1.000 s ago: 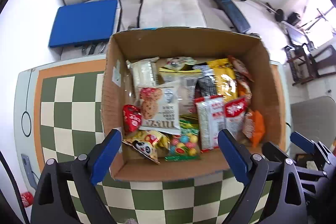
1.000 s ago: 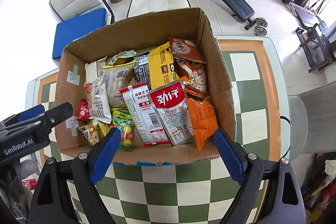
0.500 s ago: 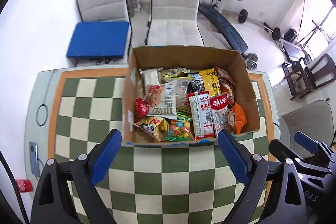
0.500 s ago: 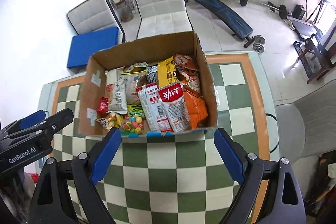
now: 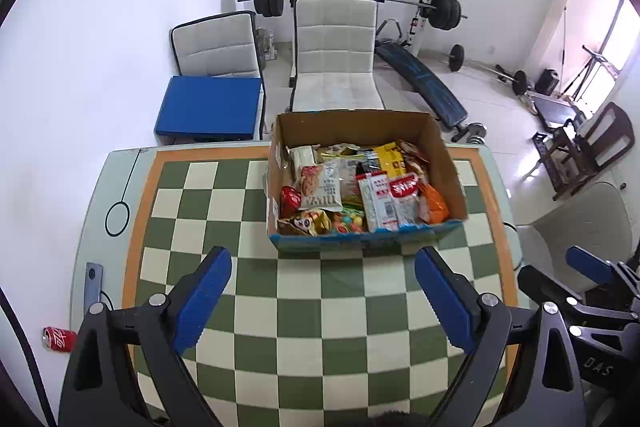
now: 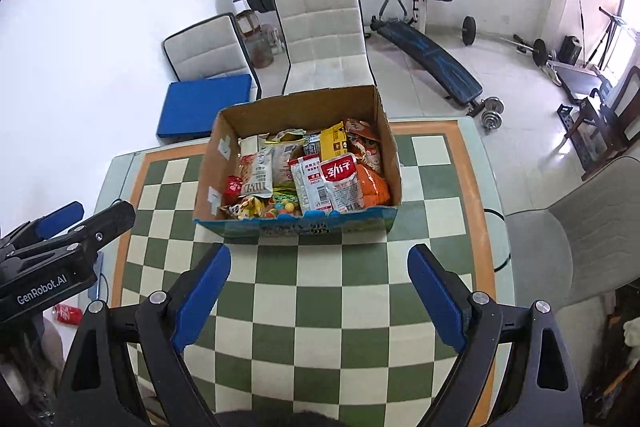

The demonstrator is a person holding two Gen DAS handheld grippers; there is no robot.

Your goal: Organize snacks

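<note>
A cardboard box (image 5: pixel 362 131) stands at the far middle of the bench (image 5: pixel 304 311), its back wall close to the bench's far edge, and the snacks (image 5: pixel 360 193) lie packed inside it: a red-and-white packet (image 6: pixel 340 183), an orange bag (image 6: pixel 374 189), a yellow packet (image 5: pixel 388 157), a pale cracker bag (image 5: pixel 322 185) and small candies (image 5: pixel 350 221) at the near wall. Nothing lies between the box and either gripper; the checkered top in front of it is bare. The left gripper (image 5: pixel 322 297) hangs above the near part of the bench with its blue fingers (image 5: pixel 202 293) spread wide and nothing between them. The right gripper (image 6: pixel 318 293) hangs likewise, wide apart and holding nothing, and each tool shows at the side of the other's view. To the left of the box the checkered squares run free to the orange border; to the right the room is narrower. A grey chair (image 6: pixel 576 227) stands close against the bench's right side. Beyond the far edge stand two pale chairs (image 5: pixel 336 55), one carrying a blue pad (image 5: pixel 208 111). Behind them are a barbell rack (image 5: pixel 352 1), a slanted workout board (image 5: pixel 420 79) and dumbbells (image 6: pixel 492 111) on a pale tiled floor. A red can (image 5: pixel 59 339) lies on the floor left of the bench.
</note>
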